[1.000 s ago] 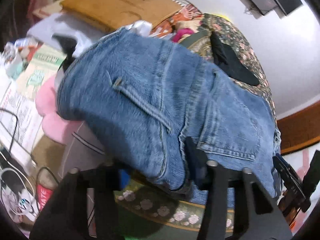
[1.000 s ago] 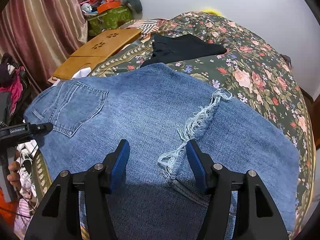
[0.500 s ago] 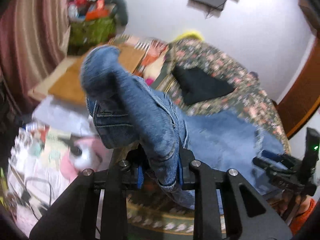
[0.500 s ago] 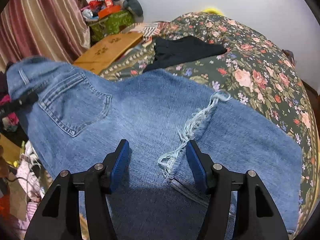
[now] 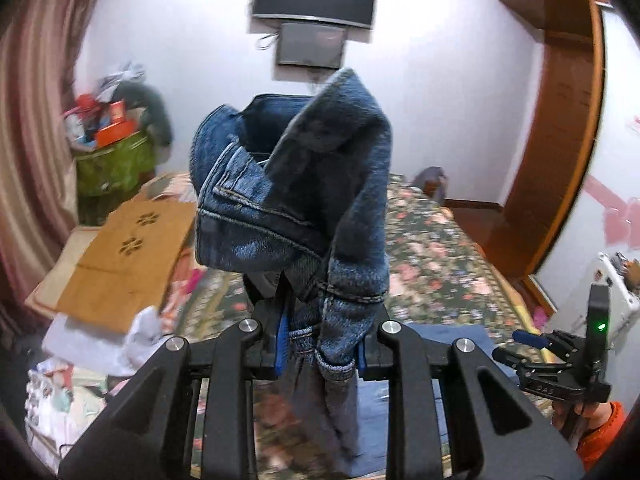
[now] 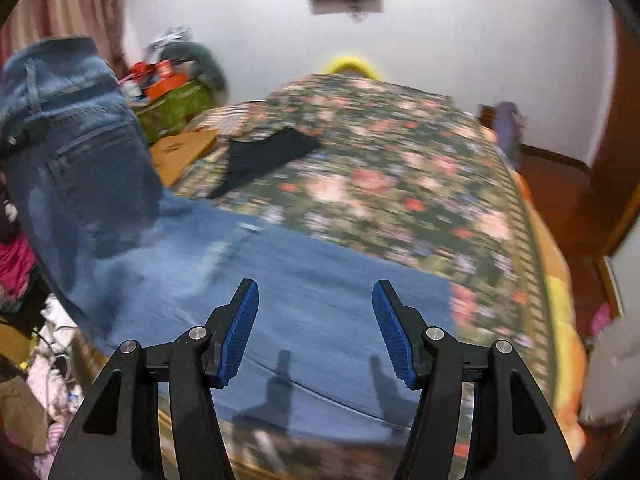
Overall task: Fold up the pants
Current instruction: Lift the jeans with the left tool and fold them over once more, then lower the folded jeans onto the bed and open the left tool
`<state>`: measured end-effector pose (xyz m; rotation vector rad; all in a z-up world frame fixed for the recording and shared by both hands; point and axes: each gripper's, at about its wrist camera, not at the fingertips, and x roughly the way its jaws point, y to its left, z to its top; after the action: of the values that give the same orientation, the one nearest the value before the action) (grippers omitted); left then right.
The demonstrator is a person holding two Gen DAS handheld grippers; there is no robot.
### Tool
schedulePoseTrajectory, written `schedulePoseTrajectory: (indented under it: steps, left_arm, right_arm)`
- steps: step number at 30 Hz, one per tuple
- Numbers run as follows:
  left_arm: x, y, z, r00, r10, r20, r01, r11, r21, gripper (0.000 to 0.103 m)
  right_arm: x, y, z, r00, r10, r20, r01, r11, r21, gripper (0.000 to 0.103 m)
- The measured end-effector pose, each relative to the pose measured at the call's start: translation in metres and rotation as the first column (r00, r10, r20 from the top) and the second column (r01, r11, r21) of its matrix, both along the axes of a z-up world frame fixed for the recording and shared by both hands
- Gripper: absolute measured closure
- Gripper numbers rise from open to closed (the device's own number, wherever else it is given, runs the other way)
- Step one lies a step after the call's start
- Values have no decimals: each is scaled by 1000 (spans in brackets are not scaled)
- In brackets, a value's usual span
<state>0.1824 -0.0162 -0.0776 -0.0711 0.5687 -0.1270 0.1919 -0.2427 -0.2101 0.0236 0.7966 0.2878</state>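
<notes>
Denim pants (image 5: pixel 316 216) bunched, clamped between left gripper (image 5: pixel 320 350) jaws.

We see a bed (image 6: pixel 400 168) under a dark floral cover, and on its near part lies the lower stretch of the blue jeans (image 6: pixel 304 280), spread flat. Farther back a black garment (image 6: pixel 264 156) rests on the cover, with what may be a yellow pillow (image 6: pixel 352 66) at the far end.
</notes>
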Motion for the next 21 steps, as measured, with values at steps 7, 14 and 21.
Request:
schedulePoseTrajectory:
  steps: [7,14,21]
  left_arm:
    - [22,-76,3,993,-119,-22,119,993,3,80]
    - [41,-140,-24,971,-220,-94,223,975,20,80]
    - [49,-202,-81,920,-314,-234,330,944,29,80]
  right_arm:
    - [-9,-75,-46,985,-122,-125,121,992,-22,46]
    - [-14,-87,-81,973,-103,-208,115,992,50,47]
    - [-16,-93,-86,975,-75,-207,97,990,99,46]
